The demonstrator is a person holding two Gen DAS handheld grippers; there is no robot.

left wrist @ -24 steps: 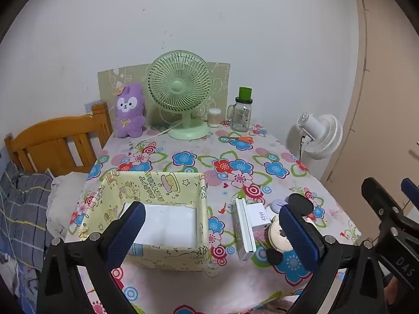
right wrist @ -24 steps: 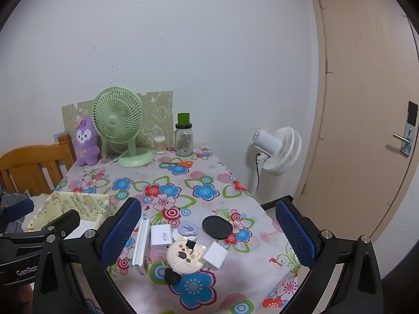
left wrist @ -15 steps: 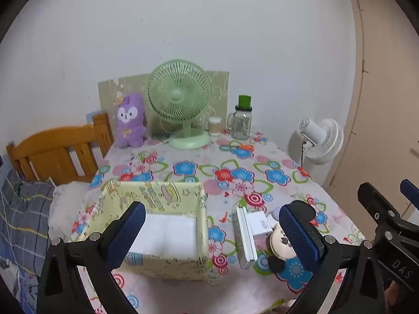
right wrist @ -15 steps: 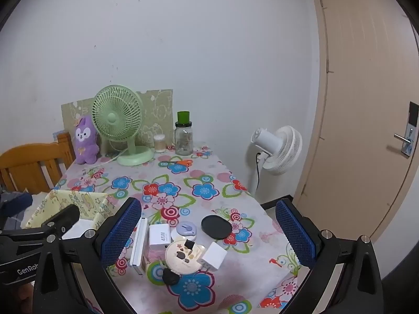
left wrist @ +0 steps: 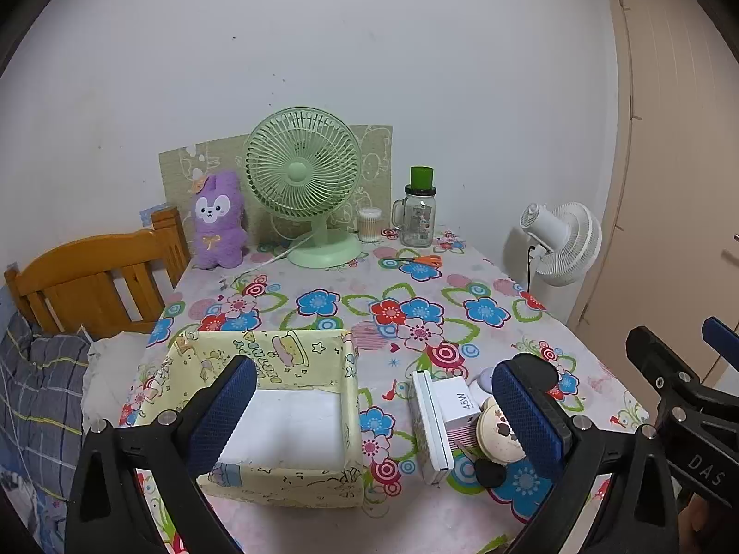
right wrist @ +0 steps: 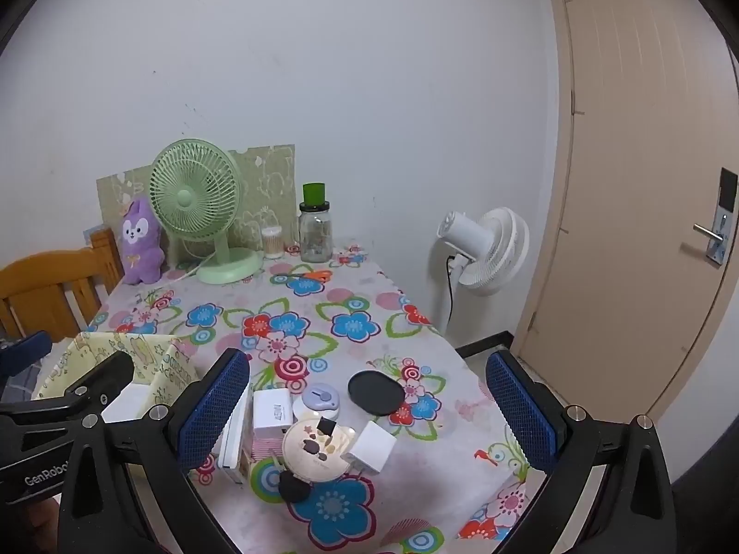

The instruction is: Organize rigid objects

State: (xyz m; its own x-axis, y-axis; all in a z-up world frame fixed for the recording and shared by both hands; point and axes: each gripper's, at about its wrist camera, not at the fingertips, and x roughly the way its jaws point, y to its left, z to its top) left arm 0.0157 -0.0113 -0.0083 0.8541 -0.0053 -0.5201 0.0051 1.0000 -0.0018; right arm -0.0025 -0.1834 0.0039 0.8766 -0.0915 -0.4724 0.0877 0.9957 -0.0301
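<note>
Small items waiting beside the empty box (left wrist: pixel 277 420)
Both grippers, left (left wrist: pixel 369 420) and right (right wrist: pixel 365 411), are held wide and empty; one top item is best taken first, lower centre

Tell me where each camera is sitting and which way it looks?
Left wrist: on the left tool, open, looking forward and down at the yellow box; the right tool's black arm shows at the right edge.
Right wrist: on the right tool, open, looking forward and down at the small things, like the round compact; the left tool's arm shows at the left edge.
Both see the green fan and flowered tablecloth.
</note>
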